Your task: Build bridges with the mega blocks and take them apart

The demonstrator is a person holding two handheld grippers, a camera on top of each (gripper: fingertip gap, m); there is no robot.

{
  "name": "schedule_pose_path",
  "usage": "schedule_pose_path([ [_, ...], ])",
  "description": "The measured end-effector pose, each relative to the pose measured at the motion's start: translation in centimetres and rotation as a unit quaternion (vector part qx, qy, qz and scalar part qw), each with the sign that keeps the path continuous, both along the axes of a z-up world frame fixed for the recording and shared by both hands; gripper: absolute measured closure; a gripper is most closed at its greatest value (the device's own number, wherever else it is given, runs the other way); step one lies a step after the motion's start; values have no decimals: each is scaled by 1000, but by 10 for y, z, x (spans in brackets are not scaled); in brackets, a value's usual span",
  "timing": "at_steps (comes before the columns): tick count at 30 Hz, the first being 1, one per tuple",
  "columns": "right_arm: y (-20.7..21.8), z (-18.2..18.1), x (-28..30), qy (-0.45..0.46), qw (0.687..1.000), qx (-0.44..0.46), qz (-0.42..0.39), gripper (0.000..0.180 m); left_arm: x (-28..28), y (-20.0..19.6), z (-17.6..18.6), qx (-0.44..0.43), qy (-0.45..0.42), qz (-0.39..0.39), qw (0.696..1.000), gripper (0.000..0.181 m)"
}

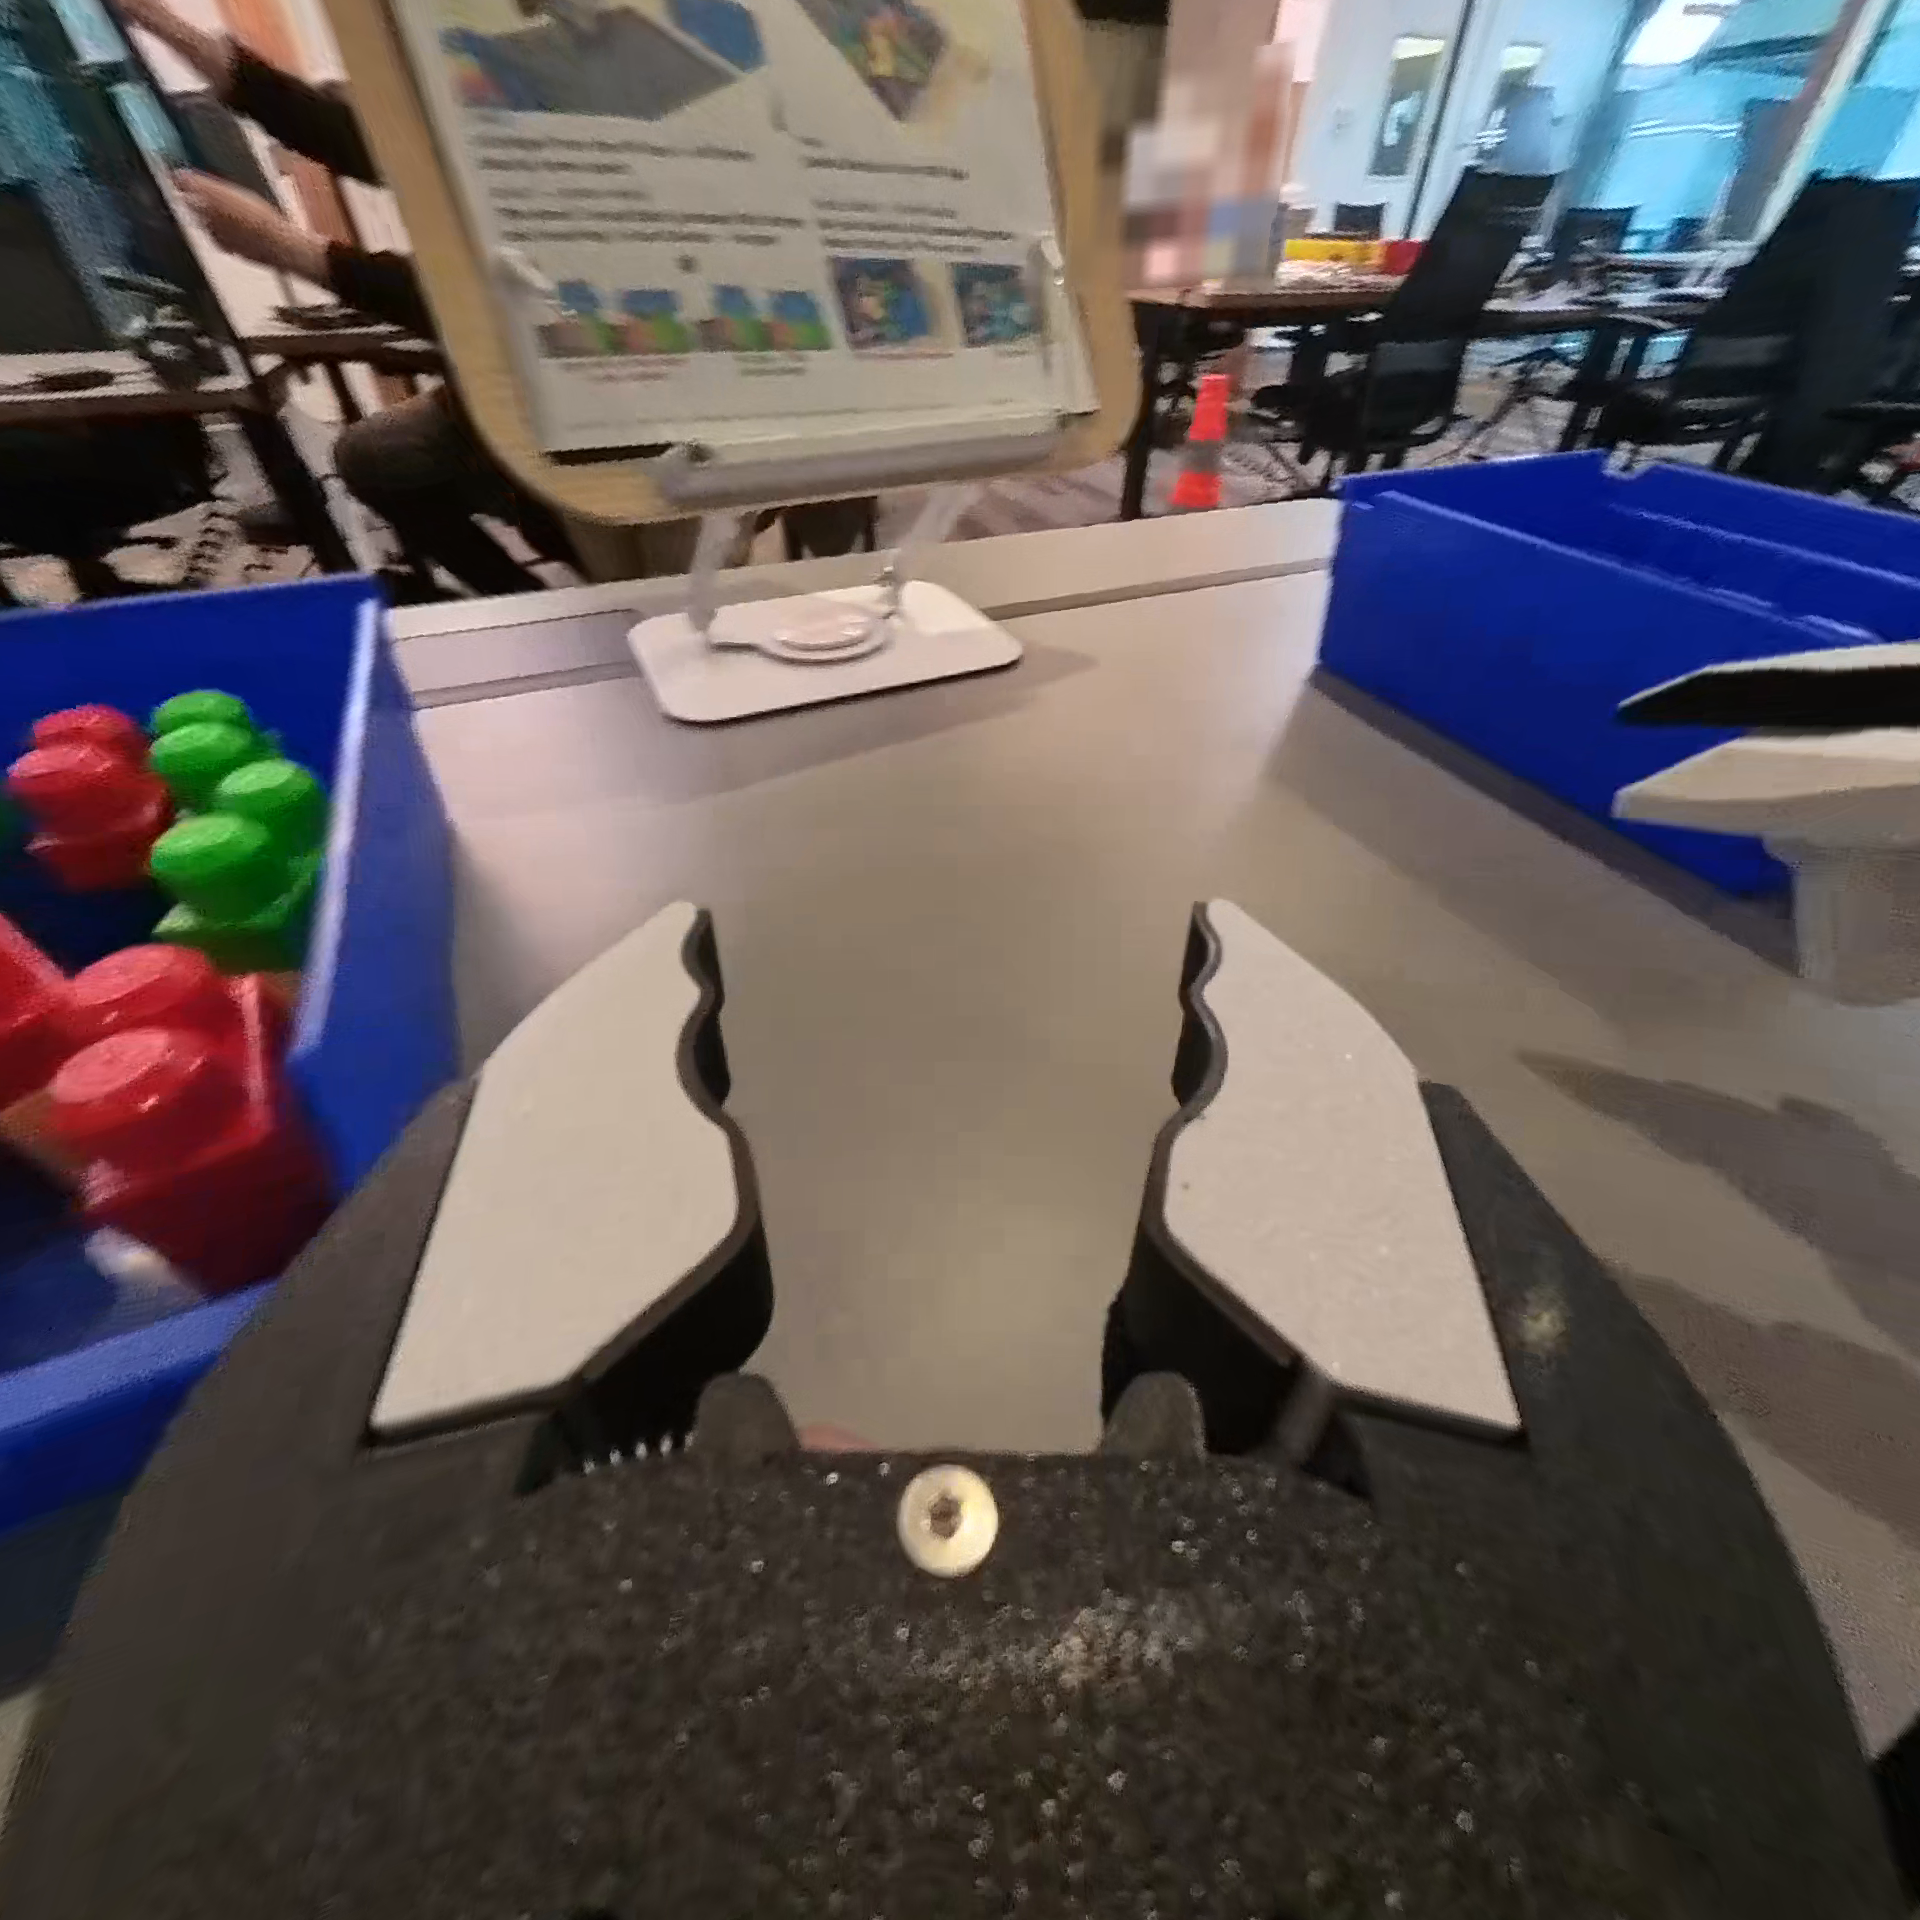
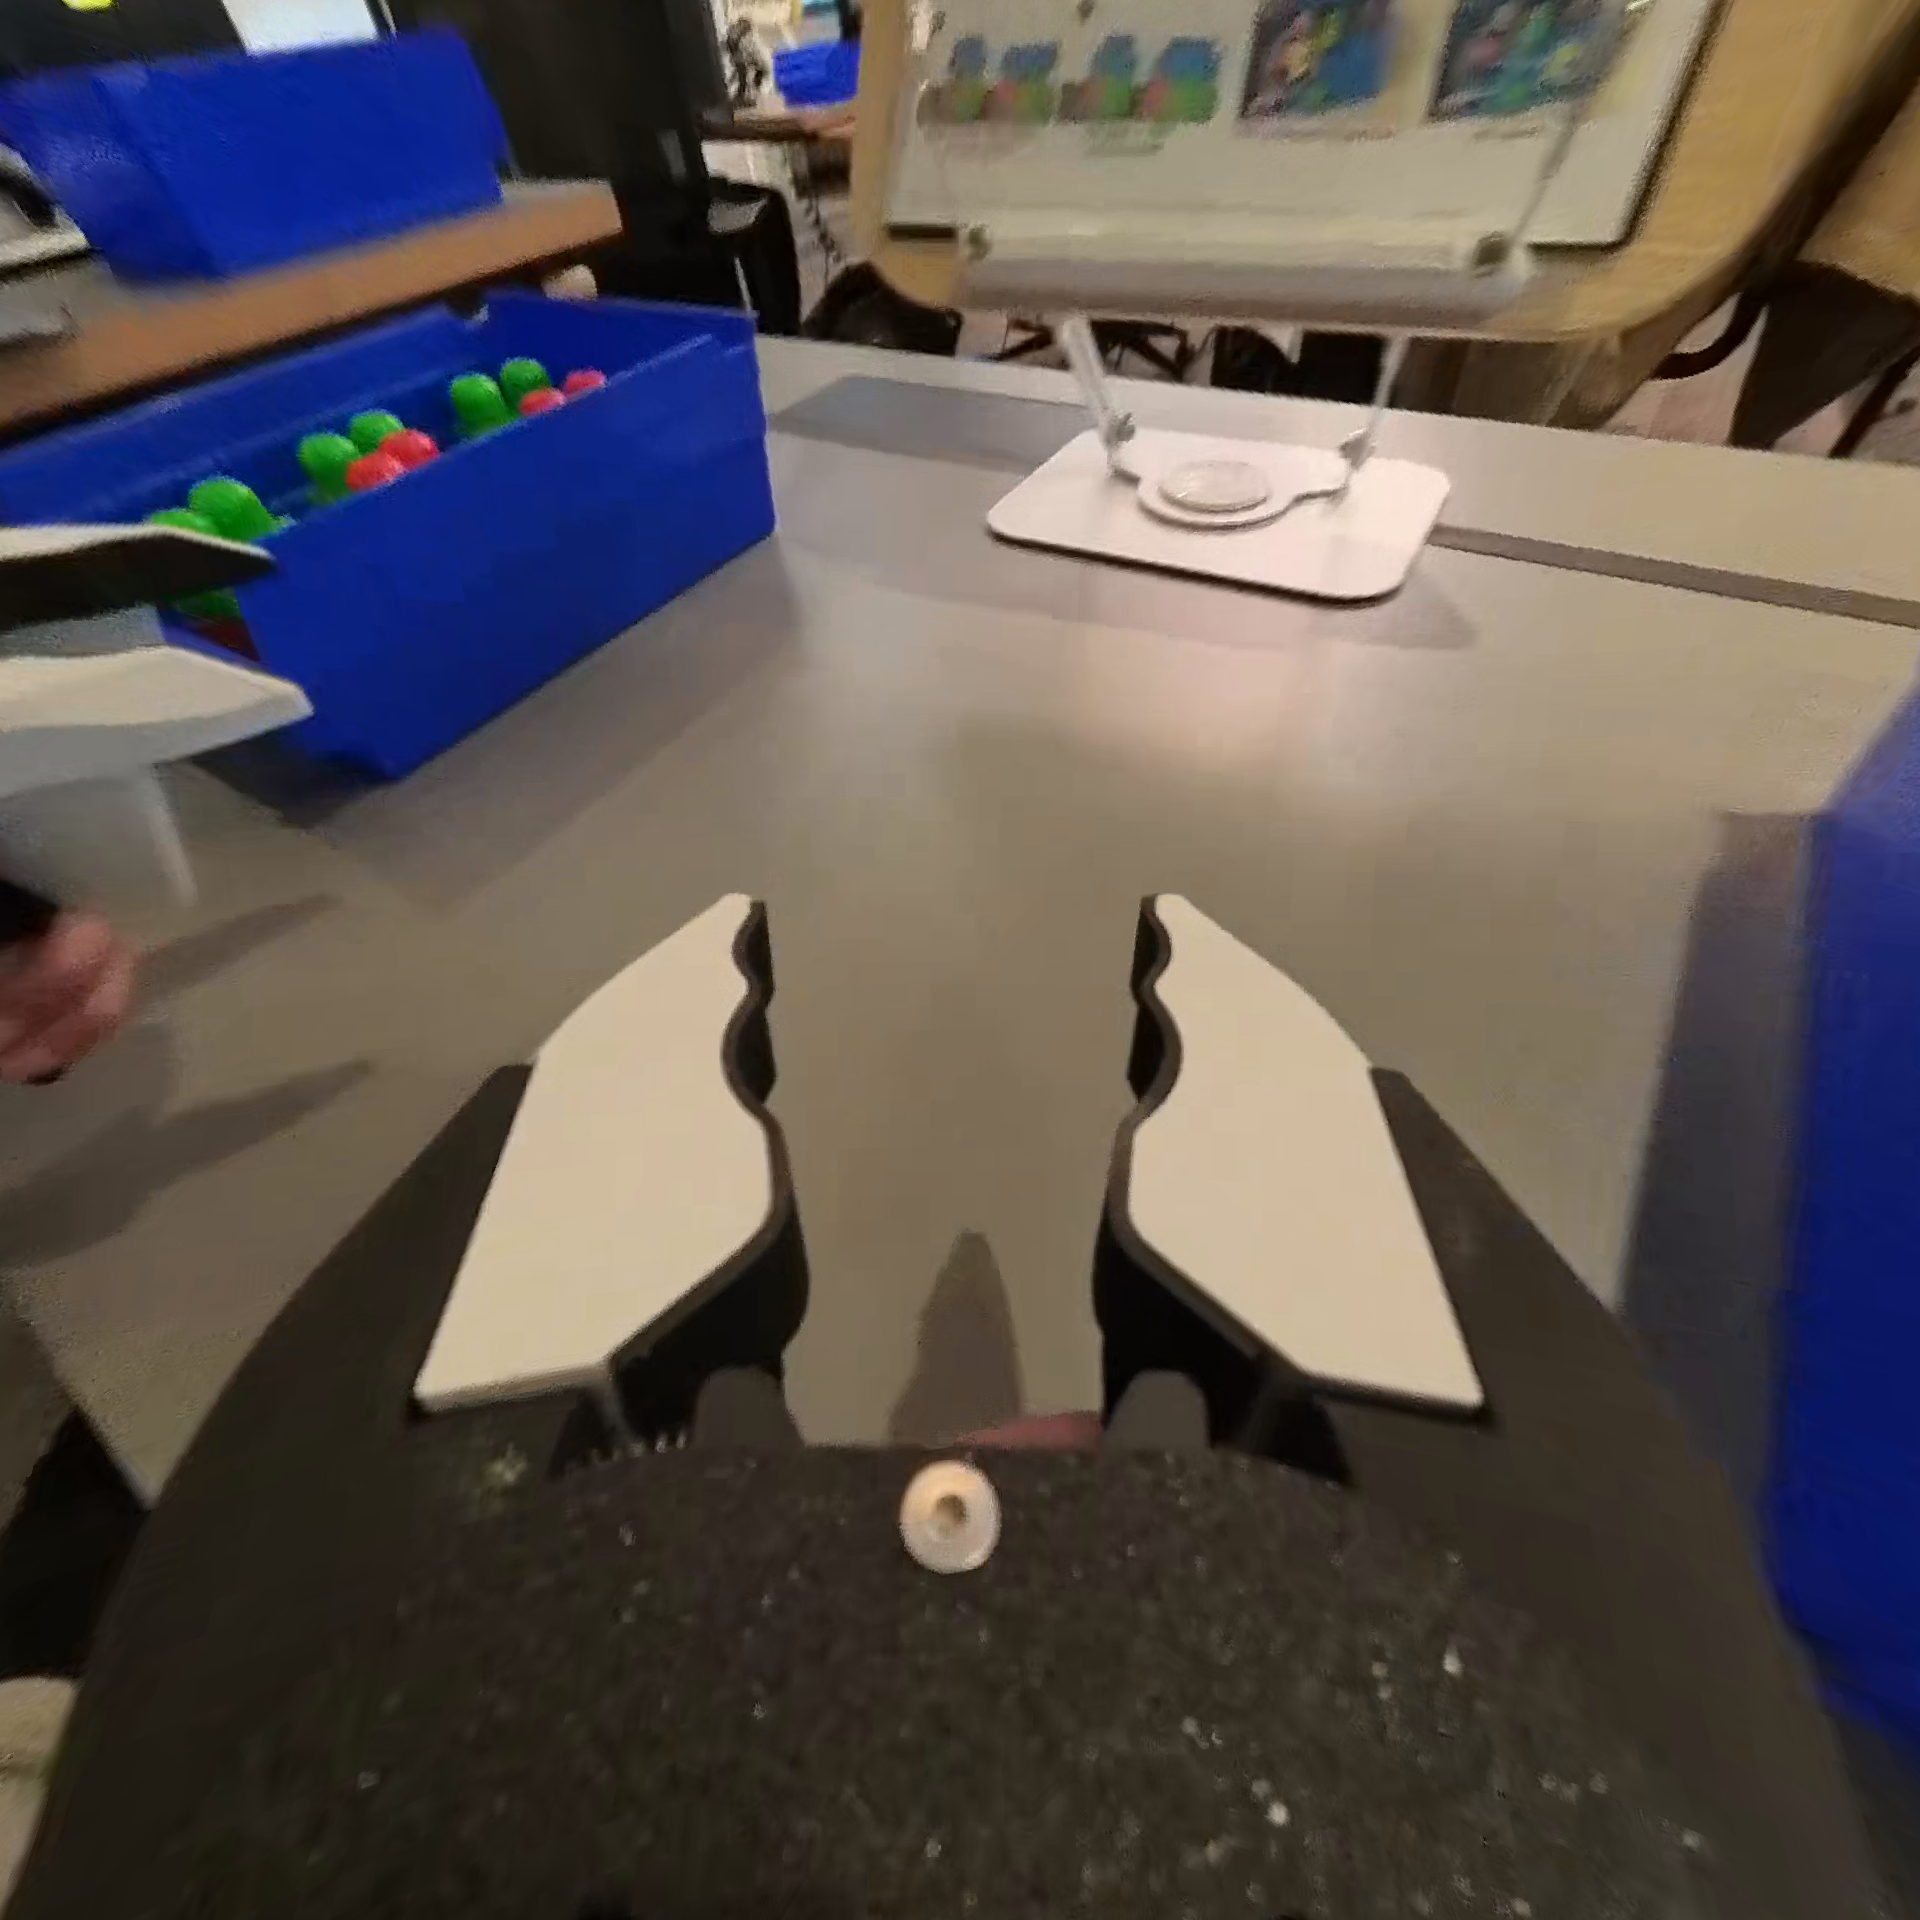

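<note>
Red mega blocks [image 1: 135, 1101] and green mega blocks [image 1: 234, 831] lie in a blue bin [image 1: 374, 935] at the left of the grey table [image 1: 935, 831]. In the right wrist view the same bin [image 2: 499, 603] holds green blocks [image 2: 332, 462] and red blocks [image 2: 405, 447]. My left gripper [image 1: 951, 925] is open and empty over the bare table, just right of that bin. My right gripper [image 2: 951, 920] is open and empty over the table's middle. Each gripper shows at the edge of the other's view: the right one [image 1: 1766, 748], the left one [image 2: 135, 623].
A second blue bin [image 1: 1621, 644] stands at the right; its wall [image 2: 1849, 1247] is close beside my right gripper. A white stand [image 1: 821, 644] holding an instruction sheet [image 1: 748, 208] sits at the table's far edge. Chairs, desks and an orange cone [image 1: 1200, 447] are beyond.
</note>
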State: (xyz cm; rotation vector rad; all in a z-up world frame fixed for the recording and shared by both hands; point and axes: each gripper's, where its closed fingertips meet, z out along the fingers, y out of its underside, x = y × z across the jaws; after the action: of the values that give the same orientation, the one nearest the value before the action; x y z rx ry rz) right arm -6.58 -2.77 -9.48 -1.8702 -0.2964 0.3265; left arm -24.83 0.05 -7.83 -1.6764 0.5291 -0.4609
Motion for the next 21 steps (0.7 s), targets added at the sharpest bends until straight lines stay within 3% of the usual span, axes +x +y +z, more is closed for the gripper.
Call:
schedule_pose_path([
  [4, 18, -11, -26, -31, 999, 22, -2, 110, -16, -5, -23, -45, -12, 10, 999, 96],
  [7, 1, -22, -40, -26, 1000, 12, 12, 109, -24, -22, -43, -79, 19, -7, 997, 95],
  [16, -13, -18, -21, -41, 998, 47, -12, 114, -52, -17, -21, -61, 17, 34, 997, 98],
  [18, -8, -21, -20, -41, 998, 35, -15, 113, -85, -4, -10, -59, 43, 99, 992, 114],
  [21, 1, -10, -26, -32, 999, 23, 3, 111, -158, 20, 37, -38, 70, 215, 973, 127],
])
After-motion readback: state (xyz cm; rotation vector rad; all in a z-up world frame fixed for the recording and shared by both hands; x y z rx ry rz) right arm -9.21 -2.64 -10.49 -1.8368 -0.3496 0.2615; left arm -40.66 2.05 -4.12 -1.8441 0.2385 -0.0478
